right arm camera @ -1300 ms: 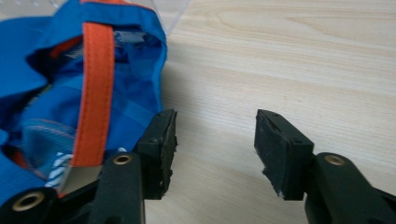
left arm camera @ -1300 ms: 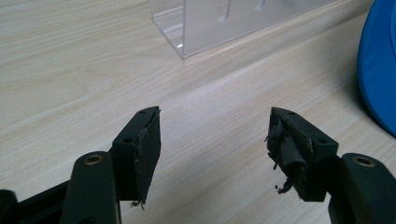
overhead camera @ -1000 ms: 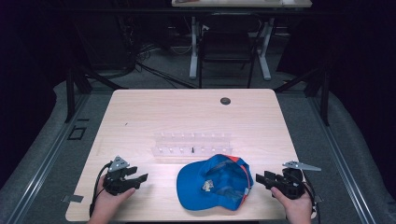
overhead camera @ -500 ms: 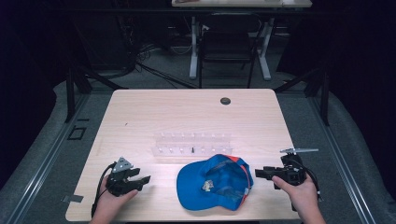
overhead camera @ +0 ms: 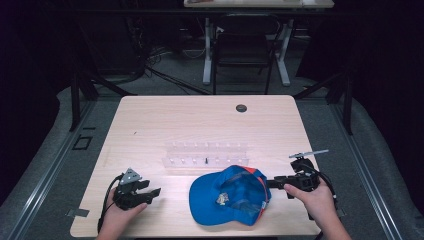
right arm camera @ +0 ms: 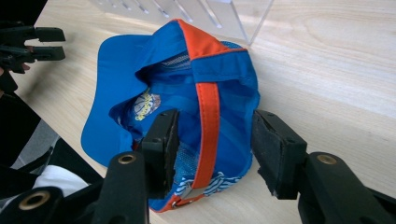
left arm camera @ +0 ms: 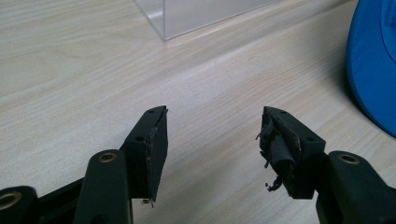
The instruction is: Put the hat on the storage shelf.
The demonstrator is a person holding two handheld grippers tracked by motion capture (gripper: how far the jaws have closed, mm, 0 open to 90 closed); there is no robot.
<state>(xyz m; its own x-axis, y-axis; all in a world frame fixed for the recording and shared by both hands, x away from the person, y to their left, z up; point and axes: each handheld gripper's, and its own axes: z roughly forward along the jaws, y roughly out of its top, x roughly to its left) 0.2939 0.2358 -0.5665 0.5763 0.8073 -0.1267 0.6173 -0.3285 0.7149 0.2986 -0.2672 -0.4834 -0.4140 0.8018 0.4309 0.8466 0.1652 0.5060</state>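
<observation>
We count two grippers, one cap and one clear rack on one table (overhead camera: pixel 150 120). Nearest us, the left gripper (overhead camera: pixel 150 192) rests on pale wood-grain laminate with its jaws spread and nothing between them; the rubber on one pad (left arm camera: pixel 275 144) looks torn and frayed. The right gripper (overhead camera: pixel 272 183) sits at the cap's back edge, its jaws parted on either side of the orange strap (right arm camera: pixel 208 121), not clamped on it. The blue cap (overhead camera: pixel 230 195) lies at the table's near edge between the two grippers, upside down, its mesh lining and a small label showing. Just behind it stands the clear plastic rack (overhead camera: pixel 205 152); we cannot make out its contents. Farther back is one small dark round spot (overhead camera: pixel 241 108).
</observation>
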